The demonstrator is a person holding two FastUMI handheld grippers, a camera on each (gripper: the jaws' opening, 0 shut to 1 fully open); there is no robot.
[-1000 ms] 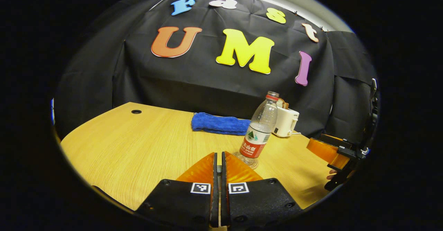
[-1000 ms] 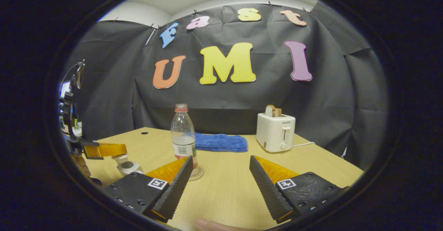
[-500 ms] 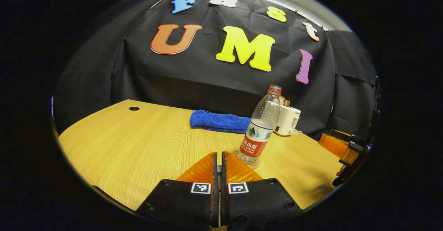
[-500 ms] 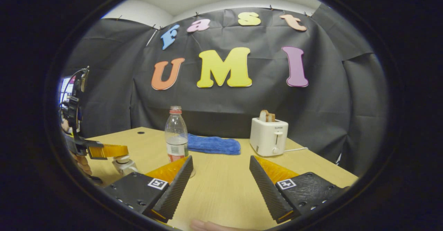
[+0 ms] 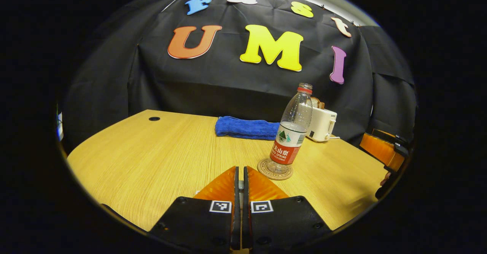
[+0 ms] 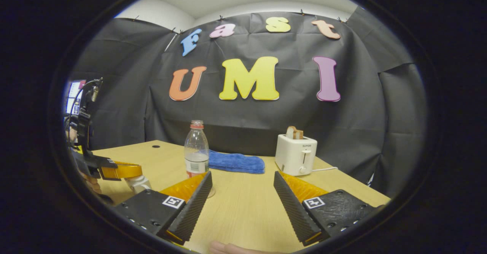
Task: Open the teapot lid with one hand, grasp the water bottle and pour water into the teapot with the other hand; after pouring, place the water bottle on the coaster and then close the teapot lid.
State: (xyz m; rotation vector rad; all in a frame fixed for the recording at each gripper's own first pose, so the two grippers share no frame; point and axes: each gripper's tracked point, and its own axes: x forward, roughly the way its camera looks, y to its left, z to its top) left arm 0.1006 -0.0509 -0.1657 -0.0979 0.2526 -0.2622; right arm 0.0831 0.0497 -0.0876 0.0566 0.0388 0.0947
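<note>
Lowered left gripper (image 6: pixel 125 171), ribbed bottle (image 5: pixel 291 132)

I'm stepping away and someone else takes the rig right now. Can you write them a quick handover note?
Left claw: shut, just above the teapot; I cannot tell whether it pinches the lid.
Right claw: open, empty.
Bottle: upright on the coaster, uncapped, partly full.
Done: bottle parked on the coaster, so pouring seems finished.
Left: make sure the lid is seated on the teapot, then let go.
</note>
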